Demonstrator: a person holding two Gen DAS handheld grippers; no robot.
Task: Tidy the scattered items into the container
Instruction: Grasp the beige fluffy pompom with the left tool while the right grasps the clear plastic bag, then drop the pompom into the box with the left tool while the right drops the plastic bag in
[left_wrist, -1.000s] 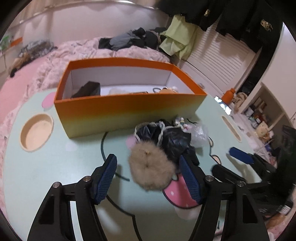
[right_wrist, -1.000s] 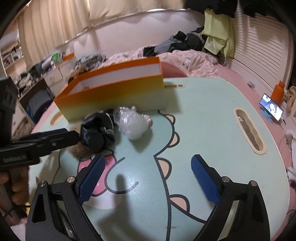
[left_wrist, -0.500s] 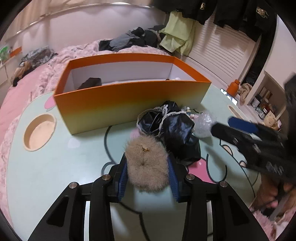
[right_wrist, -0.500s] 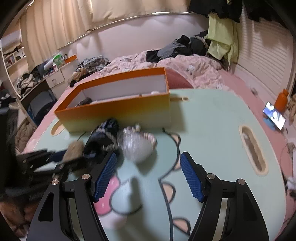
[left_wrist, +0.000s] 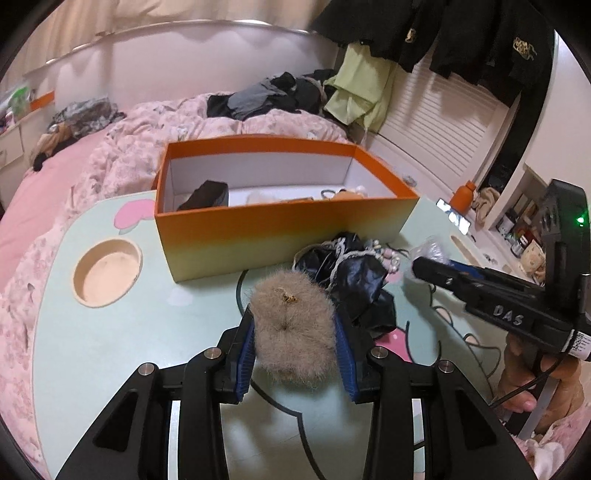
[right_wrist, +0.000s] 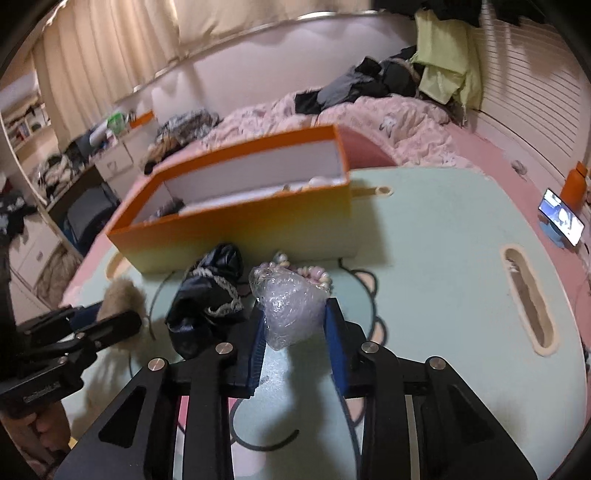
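My left gripper (left_wrist: 293, 314) is shut on a tan furry pom-pom (left_wrist: 293, 332), held just above the mint-green table (left_wrist: 147, 332). My right gripper (right_wrist: 294, 308) has a clear crinkled plastic bag (right_wrist: 288, 299) between its blue pads; the jaws are closing and both pads touch the bag. Between the two lies a black drawstring pouch (right_wrist: 207, 295), with a bead bracelet (right_wrist: 314, 273) behind the bag. The orange box (left_wrist: 280, 229) stands open just beyond, with a black item (left_wrist: 207, 195) and other small things inside.
The table has a round recess (left_wrist: 107, 273) at the left and a long slot (right_wrist: 528, 299) at the right. A phone (right_wrist: 561, 218) and an orange bottle (right_wrist: 574, 184) stand past the right edge. A pink bed with heaped clothes lies behind the box.
The left gripper closed on the pom-pom and raised it a little. The right gripper moved left to the plastic bag and its wide jaws narrowed onto it.
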